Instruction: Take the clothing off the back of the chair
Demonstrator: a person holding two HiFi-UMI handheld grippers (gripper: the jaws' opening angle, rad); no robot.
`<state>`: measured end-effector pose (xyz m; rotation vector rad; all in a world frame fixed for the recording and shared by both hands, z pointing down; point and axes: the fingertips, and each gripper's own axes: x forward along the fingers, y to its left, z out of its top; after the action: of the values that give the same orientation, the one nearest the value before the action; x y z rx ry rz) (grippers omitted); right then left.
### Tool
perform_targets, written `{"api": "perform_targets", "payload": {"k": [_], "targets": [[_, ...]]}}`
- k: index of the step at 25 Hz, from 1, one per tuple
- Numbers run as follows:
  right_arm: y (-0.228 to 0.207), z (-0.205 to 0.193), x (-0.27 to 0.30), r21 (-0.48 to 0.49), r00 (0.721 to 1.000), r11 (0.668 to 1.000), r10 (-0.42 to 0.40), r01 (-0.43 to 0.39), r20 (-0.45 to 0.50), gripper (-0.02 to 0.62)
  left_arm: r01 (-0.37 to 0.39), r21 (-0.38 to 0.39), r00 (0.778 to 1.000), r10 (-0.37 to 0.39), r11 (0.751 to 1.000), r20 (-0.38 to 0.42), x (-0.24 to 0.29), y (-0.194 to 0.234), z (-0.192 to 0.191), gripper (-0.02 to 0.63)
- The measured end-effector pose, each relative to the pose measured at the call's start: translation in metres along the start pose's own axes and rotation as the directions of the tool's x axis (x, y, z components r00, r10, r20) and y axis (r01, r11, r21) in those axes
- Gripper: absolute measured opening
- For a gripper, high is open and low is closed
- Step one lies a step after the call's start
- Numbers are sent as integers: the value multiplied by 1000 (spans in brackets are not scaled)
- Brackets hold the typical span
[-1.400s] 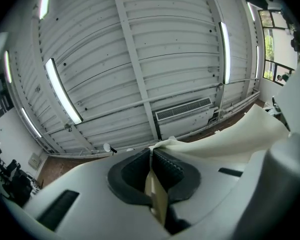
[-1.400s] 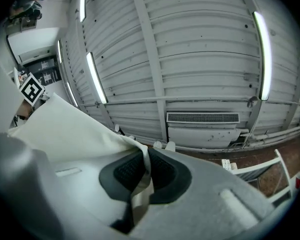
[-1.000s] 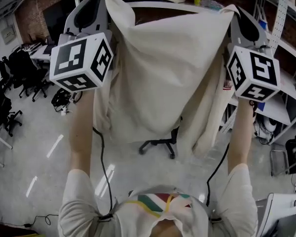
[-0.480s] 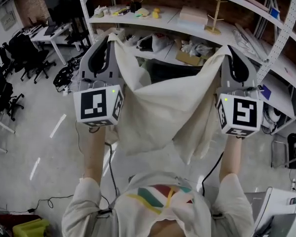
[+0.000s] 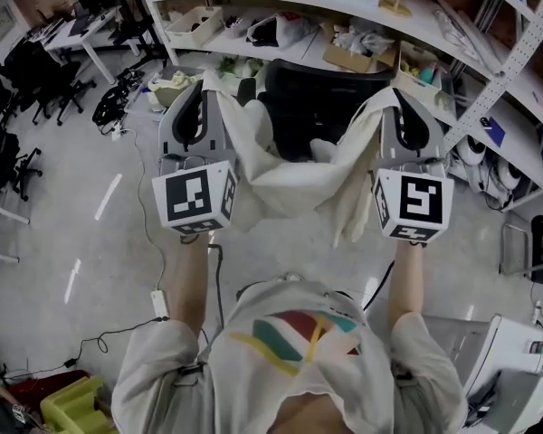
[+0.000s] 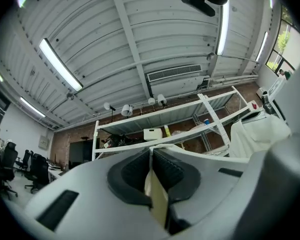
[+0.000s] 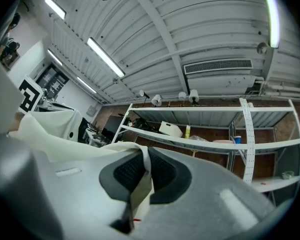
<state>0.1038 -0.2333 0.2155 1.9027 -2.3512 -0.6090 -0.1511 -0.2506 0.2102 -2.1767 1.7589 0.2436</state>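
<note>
While tight on clothing (image 5: 291, 186), both grippers (image 5: 202, 87) (image 5: 400, 96).

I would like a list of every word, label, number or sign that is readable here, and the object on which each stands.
No readable text in any view.
Left black-and-white marker cube and right black-and-white marker cube: coded square patterns, not letters.
Cream cloth garment: no label visible.
Person's white shirt: coloured stripes only.
Brown cardboard box: any print too small to read.
</note>
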Motion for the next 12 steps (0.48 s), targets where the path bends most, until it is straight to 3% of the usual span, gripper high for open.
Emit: {"api": "perform_targets", "payload": {"k": [12], "targets": [[11,-63,-5,35,990,999,-3,8,-144,8,16,-10,994,-17,1000,-103,-3,-10,-46,25]]}}
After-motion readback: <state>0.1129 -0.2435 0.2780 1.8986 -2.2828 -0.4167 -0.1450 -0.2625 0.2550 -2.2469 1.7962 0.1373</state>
